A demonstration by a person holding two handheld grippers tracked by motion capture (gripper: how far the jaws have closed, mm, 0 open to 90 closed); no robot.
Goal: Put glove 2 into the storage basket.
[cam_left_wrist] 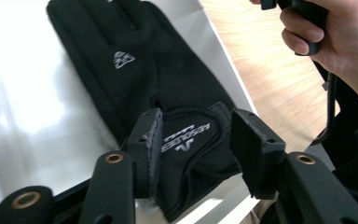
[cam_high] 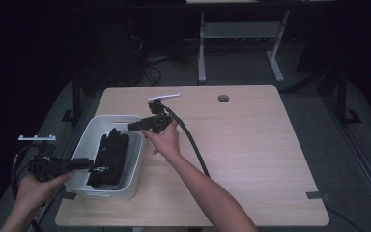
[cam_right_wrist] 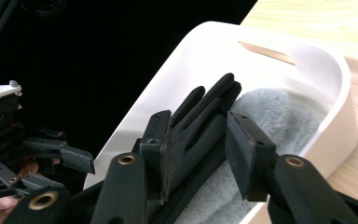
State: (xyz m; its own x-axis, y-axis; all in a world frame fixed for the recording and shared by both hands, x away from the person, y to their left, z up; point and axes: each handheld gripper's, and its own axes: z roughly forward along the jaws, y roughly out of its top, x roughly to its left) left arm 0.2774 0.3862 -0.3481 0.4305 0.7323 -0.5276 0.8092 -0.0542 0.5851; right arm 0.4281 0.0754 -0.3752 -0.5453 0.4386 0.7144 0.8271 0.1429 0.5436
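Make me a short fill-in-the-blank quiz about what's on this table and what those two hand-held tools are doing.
1. The black glove lies inside a ____ tub.
2. The tub stands near the table's ____ edge in the high view.
3. Both grippers, left and right, have their fingers ____, gripping nothing.
4. Under the glove lies something pale and ____.

Missing words: white; left; open; fluffy

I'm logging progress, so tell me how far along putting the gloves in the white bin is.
Looks nearly done: the black gloves lie in the white bin, on a grey fleecy cloth. In hand: the left claw hangs open over a glove cuff, the right claw open above the fingertips, neither gripping. Left: probably just drawing both claws away from the bin.
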